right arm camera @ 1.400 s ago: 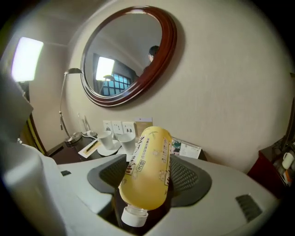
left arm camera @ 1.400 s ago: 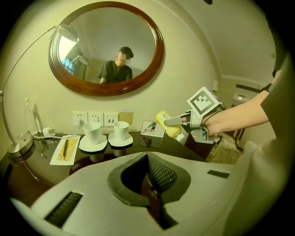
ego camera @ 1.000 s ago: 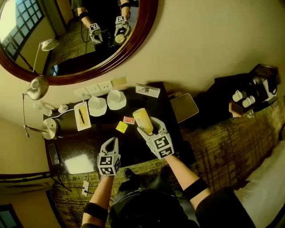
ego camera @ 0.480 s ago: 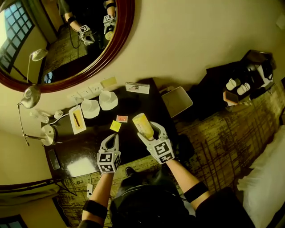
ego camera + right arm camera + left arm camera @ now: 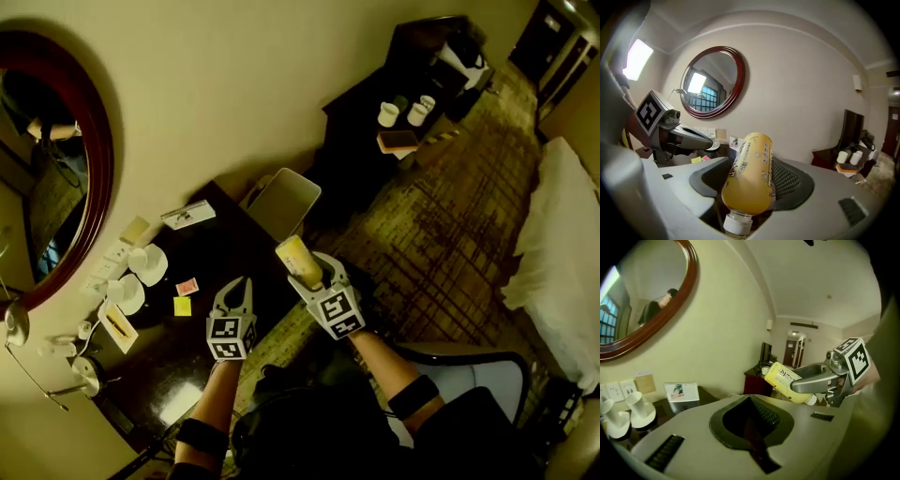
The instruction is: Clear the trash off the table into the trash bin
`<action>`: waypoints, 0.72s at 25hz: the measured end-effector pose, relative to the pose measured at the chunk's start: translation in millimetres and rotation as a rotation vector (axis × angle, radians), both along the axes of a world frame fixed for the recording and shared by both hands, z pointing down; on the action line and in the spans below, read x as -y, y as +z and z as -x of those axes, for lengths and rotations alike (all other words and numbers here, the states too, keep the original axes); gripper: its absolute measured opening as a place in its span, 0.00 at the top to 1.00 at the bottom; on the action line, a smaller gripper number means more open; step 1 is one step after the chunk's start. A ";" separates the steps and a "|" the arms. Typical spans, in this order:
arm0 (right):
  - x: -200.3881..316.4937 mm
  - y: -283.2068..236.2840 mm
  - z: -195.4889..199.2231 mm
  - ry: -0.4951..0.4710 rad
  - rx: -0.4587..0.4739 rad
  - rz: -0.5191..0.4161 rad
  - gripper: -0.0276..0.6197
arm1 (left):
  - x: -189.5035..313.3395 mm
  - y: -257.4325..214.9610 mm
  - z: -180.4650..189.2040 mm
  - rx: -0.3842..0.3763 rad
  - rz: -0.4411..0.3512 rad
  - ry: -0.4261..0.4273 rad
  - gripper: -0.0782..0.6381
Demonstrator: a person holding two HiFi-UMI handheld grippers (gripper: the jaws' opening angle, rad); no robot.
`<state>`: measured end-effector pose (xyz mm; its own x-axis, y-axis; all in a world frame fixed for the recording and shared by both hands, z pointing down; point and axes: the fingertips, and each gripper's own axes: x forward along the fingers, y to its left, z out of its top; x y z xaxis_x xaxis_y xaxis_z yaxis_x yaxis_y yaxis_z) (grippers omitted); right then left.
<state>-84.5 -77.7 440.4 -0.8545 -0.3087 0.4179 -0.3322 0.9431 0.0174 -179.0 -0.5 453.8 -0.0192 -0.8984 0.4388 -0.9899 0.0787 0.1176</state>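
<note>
While the right gripper clamps a yellow bottle (label illegible), the left gripper has jaws together

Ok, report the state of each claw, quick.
Left claw: closed, nothing in it.
Right claw: closed on the yellow bottle.

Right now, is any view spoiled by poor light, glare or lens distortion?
Head view: dim and yellowish, with the walls bowed by the wide lens and a glare patch on the dark table. Left gripper view: black vignette in the corners, and the mirror is stretched towards the edge. Right gripper view: a blown-out patch at upper left, yet the bottle is evenly lit and in fair focus.
</note>
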 end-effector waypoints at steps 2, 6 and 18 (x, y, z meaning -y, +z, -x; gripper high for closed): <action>22.6 0.8 -36.4 0.084 -0.006 -0.005 0.50 | 28.0 1.2 -30.5 -0.005 -0.001 0.078 0.89; 58.9 0.3 -111.3 0.230 -0.025 -0.004 0.50 | 75.3 2.6 -93.8 -0.018 -0.003 0.211 0.89; 103.8 90.4 -233.3 0.462 -0.114 0.110 0.50 | 140.7 63.2 -221.6 -0.067 0.098 0.441 0.89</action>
<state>148.8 -181.5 530.7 -0.5857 -0.5932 0.5523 -0.7179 0.6960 -0.0139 42.6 -141.2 516.9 0.3871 -0.7684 0.5096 -0.9218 -0.3348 0.1954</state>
